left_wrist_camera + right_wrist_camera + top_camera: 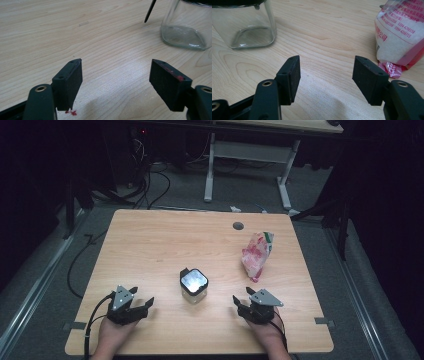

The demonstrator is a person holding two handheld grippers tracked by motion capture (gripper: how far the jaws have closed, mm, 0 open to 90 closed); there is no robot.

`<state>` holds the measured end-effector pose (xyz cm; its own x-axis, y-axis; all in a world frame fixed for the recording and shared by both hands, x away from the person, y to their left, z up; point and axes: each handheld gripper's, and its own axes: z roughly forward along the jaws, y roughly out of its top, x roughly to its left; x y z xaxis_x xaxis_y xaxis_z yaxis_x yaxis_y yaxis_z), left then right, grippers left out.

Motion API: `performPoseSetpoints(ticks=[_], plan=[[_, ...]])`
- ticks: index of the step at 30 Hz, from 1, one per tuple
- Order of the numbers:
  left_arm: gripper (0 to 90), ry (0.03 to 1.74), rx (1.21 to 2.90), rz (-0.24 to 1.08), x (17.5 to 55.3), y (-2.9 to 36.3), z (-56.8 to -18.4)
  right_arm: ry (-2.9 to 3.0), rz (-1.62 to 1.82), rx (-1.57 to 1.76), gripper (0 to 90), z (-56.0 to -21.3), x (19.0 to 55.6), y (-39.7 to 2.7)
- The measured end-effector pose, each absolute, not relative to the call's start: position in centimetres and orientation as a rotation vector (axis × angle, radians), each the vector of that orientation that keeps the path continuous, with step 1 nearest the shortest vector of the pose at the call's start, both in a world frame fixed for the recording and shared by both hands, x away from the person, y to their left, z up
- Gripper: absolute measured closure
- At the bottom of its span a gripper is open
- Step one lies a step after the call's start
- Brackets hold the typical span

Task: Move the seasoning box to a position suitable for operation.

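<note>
A square clear glass jar (193, 285) with a black rim stands near the middle of the wooden table (165, 240); it looks empty. A red-and-white plastic bag (256, 254) of white grains lies to its right. My left gripper (142, 304) rests open near the front edge, left of the jar (185, 27), nothing between its jaws. My right gripper (241, 298) is open too, to the right of the jar (243, 23), with the bag (400, 35) just ahead of it.
A round cable hole (238, 225) sits in the table's far side. Beyond the table stand a white desk frame (247, 157) and loose cables (145, 185) on the grey floor. Small red specks (71, 113) mark the wood under my left gripper.
</note>
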<state>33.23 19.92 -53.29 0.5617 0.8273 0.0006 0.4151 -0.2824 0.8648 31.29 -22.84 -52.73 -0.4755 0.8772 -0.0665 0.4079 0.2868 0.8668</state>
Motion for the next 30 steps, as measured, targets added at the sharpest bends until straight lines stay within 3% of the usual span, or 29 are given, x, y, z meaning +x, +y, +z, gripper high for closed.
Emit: performPoseSetpoints(ticks=[30], plan=[[32.0, 0.985, 1.931, 0.586, 33.18, 19.67, -53.32, 2.006, 1.143, 1.158, 44.1, -52.72, 31.30, -23.10]])
